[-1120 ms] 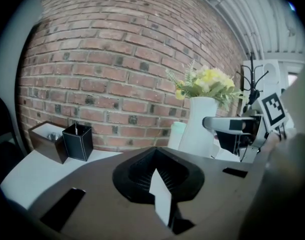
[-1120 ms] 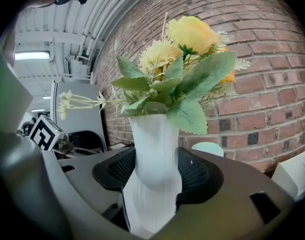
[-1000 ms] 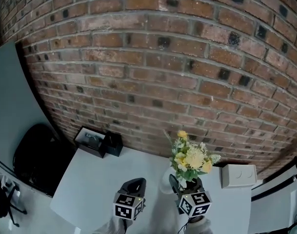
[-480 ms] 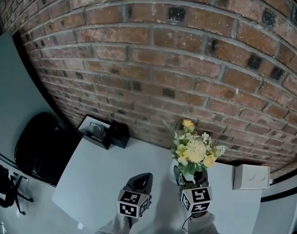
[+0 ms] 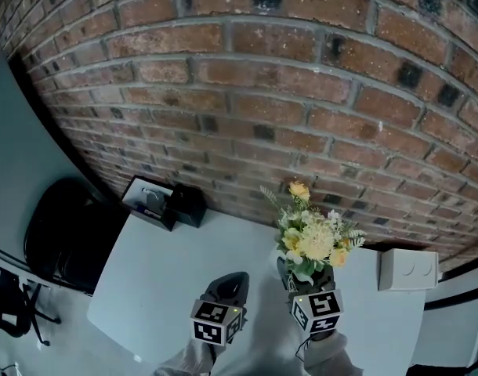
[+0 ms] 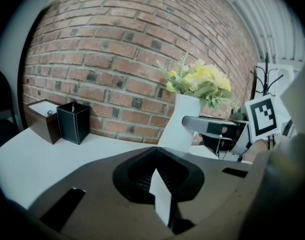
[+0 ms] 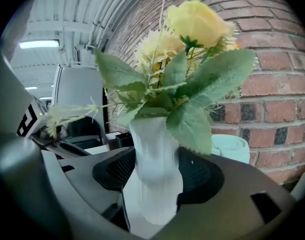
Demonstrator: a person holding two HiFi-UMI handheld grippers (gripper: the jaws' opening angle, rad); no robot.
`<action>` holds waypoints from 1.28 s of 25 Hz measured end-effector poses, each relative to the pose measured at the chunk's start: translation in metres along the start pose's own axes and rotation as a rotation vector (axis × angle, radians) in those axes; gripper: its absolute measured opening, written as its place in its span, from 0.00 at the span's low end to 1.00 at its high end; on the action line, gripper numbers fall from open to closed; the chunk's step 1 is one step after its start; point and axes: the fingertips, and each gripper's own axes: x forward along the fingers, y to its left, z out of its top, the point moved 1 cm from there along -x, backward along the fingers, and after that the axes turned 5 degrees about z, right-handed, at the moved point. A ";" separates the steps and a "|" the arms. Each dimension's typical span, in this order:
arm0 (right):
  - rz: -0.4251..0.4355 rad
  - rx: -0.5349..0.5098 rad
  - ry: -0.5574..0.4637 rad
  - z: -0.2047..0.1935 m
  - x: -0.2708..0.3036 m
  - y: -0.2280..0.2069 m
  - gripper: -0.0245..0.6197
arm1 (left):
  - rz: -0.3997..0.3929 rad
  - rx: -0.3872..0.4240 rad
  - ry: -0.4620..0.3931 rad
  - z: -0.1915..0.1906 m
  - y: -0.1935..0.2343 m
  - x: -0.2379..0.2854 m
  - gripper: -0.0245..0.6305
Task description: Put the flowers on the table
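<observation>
A black chair (image 5: 63,237) stands off the desk's 9 o'clock edge. At the 11 o'clock corner of the pale grey desk (image 5: 157,276), against the red brick wall (image 5: 247,92), sit two small containers side by side: one open dark brown box (image 5: 147,203) and one black leather-look pen holder (image 5: 186,205).

The left gripper (image 5: 229,279) is above the desk near its 6 o'clock edge. Its jaws are pressed together with nothing between them.

At the left gripper's 2 o'clock is the single bunch of yellow and cream artificial flowers (image 5: 313,240) in one white ribbed vase (image 6: 180,123). The vase's long axis is about upright, mouth up, with the blooms and green leaves pointing at 12 o'clock. The right gripper (image 5: 304,283) has its jaws clamped on the vase's lower body from either side. Whether the base touches the desk cannot be told, because the left gripper's body covers it.

At the flowers' 3 o'clock, near the wall, lies one white rectangular box (image 5: 409,270), apart from the vase.
</observation>
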 end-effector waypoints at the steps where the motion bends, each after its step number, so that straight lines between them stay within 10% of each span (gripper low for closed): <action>1: 0.005 0.008 0.013 0.000 0.000 0.000 0.44 | -0.001 -0.002 -0.001 0.000 0.000 -0.001 0.05; 32: -0.093 0.052 0.058 -0.012 -0.017 0.000 0.44 | 0.020 -0.030 -0.009 -0.011 -0.003 -0.042 0.05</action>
